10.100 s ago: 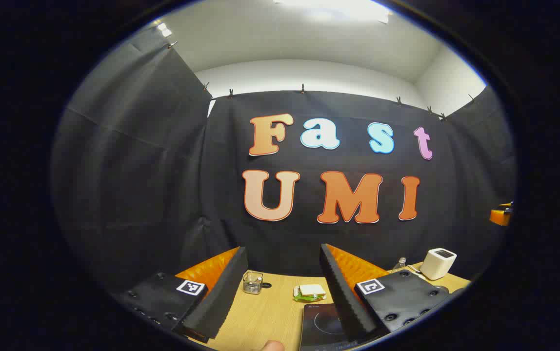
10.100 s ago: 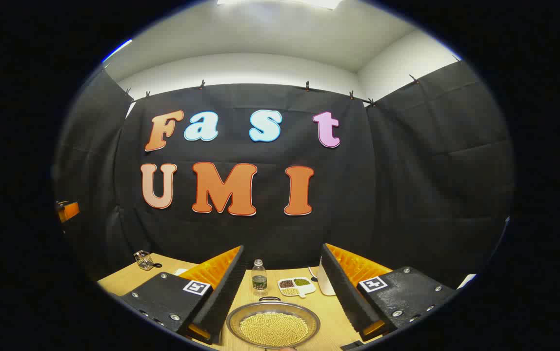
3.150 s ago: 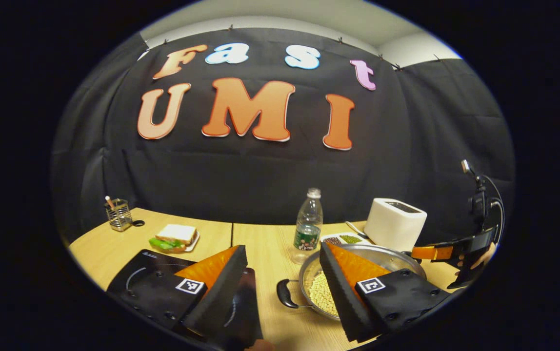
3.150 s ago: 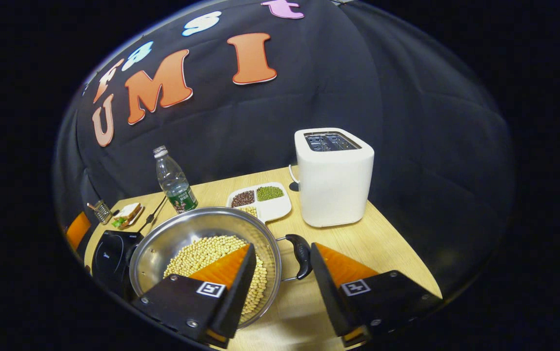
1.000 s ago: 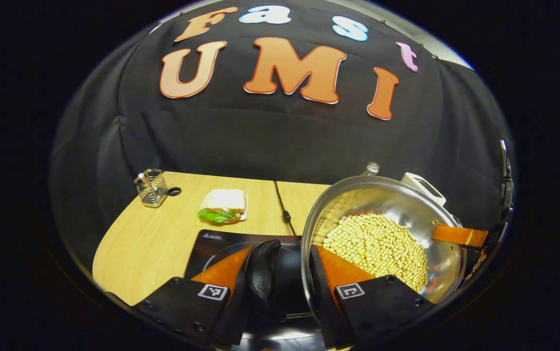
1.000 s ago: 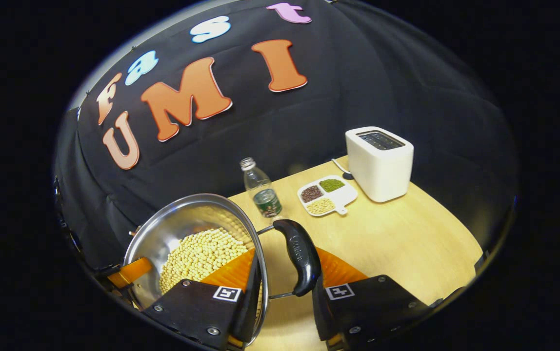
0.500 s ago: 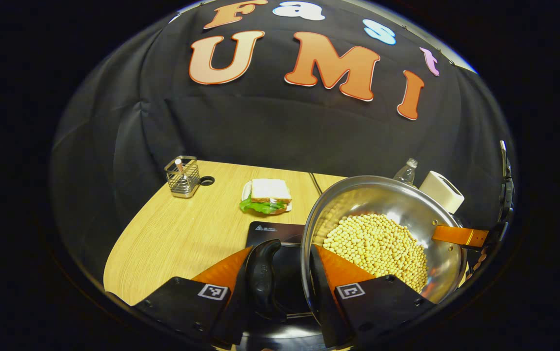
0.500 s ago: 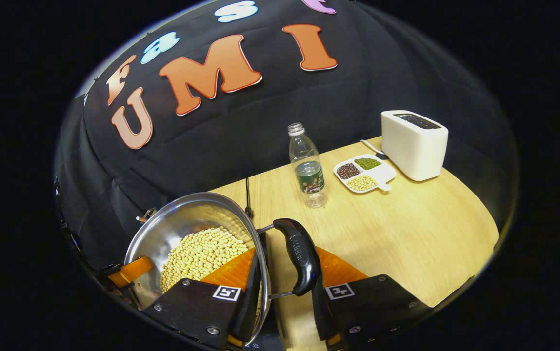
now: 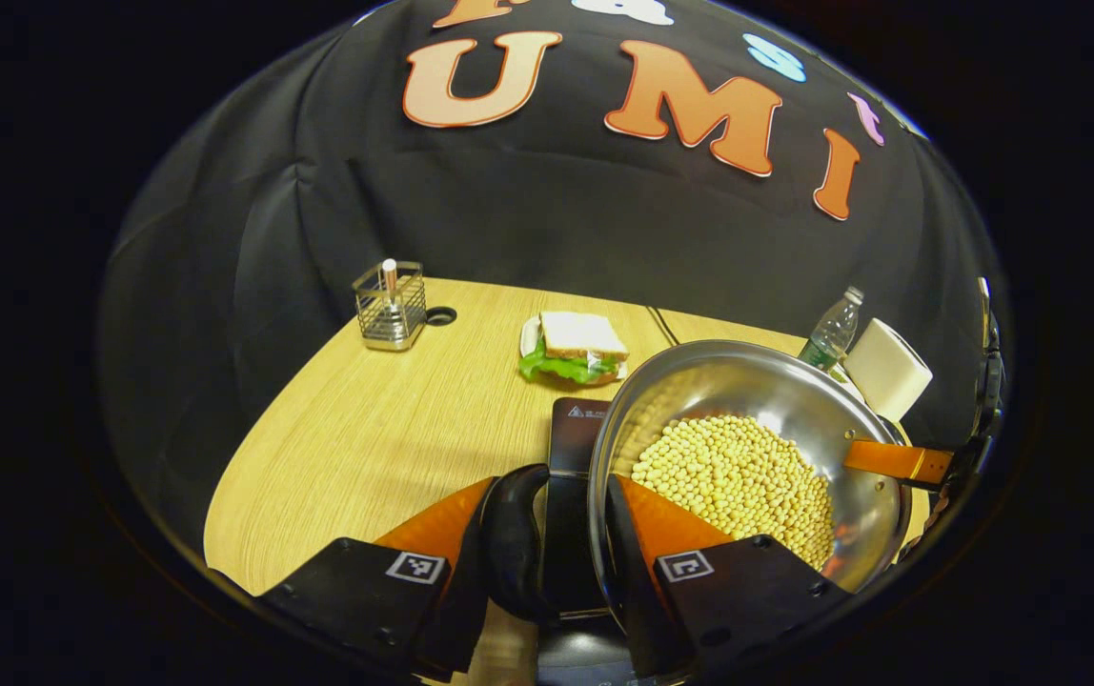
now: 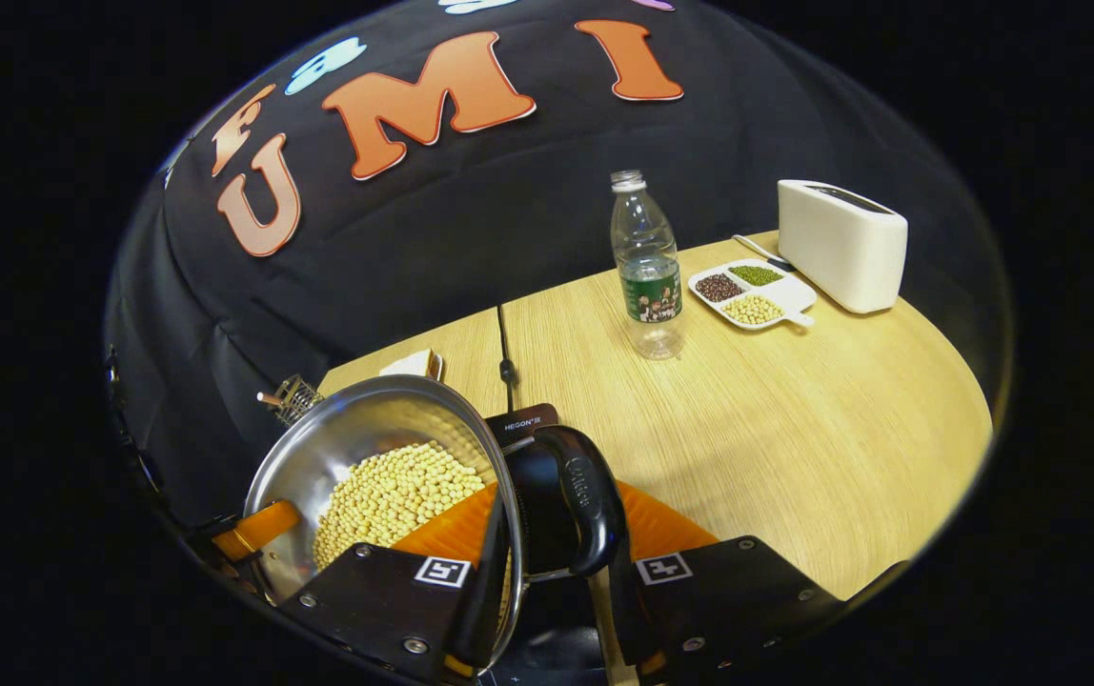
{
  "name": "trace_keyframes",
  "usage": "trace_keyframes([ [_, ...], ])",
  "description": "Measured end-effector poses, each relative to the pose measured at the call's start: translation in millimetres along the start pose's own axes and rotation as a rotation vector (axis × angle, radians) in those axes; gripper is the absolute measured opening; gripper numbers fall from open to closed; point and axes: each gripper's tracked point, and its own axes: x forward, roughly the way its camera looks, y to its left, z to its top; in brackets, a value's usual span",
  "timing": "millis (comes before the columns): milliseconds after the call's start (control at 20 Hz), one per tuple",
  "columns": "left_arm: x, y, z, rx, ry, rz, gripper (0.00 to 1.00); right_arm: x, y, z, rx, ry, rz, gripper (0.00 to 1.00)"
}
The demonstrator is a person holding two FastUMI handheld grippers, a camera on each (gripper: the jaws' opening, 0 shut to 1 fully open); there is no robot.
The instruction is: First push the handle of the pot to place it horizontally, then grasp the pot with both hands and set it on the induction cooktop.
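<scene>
Toward the table's (image 9: 356, 448) far left edge stood a wire holder (image 9: 391, 307), with a sandwich (image 9: 574, 347) further right along the far edge. The induction cooktop (image 9: 570, 448) lay right of that, toward the near edge, and the pot (image 9: 747, 457) of pale beans hung over it, apparently not yet resting on the glass, though the gap was hard to judge. The left gripper (image 9: 543, 557) was clamped on the pot's left handle (image 9: 507, 543), one finger outside the black grip and the other against the rim. The right gripper (image 10: 547, 581) pinched the right handle (image 10: 587, 505) the same way. Beyond it a bottle (image 10: 646, 267), a divided dish (image 10: 749, 293) and a toaster (image 10: 840, 244) ran toward the far right corner. The handles sat level, so the carry was under way; the next move likely called for centring the pot over the cooktop, lowering both sides evenly, then letting go
</scene>
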Motion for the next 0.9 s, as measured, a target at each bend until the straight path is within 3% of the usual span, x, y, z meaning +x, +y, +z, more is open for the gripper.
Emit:
trace_keyframes([
  [200,2.2,0.0,-2.8,0.004,-0.003,-0.006,0.64,3.3,1.7,-6.9,-0.005,0.001,-0.001,0.45],
  [350,4.2,-0.7,-4.5,0.013,0.0,-0.013,0.66,5.3,-0.7,-9.5,0.014,0.005,-0.001,0.49],
  [400,4.1,-1.3,-7.1,0.017,0.006,-0.013,0.69,7.3,-1.4,-11.5,0.013,0.003,-0.006,0.45],
  [450,4.4,-1.6,-4.5,0.016,0.0,-0.015,0.67,8.4,-1.0,-12.6,0.01,0.008,-0.009,0.5],
  [550,5.7,-0.4,-3.6,0.034,-0.002,-0.01,0.67,8.5,-0.2,-10.9,0.012,0.002,-0.01,0.51],
  [600,4.9,0.1,-4.3,0.049,0.002,-0.002,0.72,8.8,-0.2,-10.0,0.003,-0.006,-0.011,0.53],
  [750,-4.3,10.2,7.5,0.116,-0.044,0.079,0.72,3.0,1.2,-2.5,0.0,-0.027,0.001,0.61],
  [800,-10.2,11.3,12.8,0.116,-0.059,0.091,0.99,0.7,0.0,3.7,0.004,-0.036,0.004,0.7],
  [850,-18.8,13.5,20.5,0.115,-0.078,0.103,1.0,-5.8,-3.2,11.6,0.001,-0.05,-0.001,0.75],
  [900,-31.6,14.9,34.8,0.119,-0.114,0.117,1.0,-13.3,-7.6,23.5,-0.01,-0.07,-0.01,0.86],
])
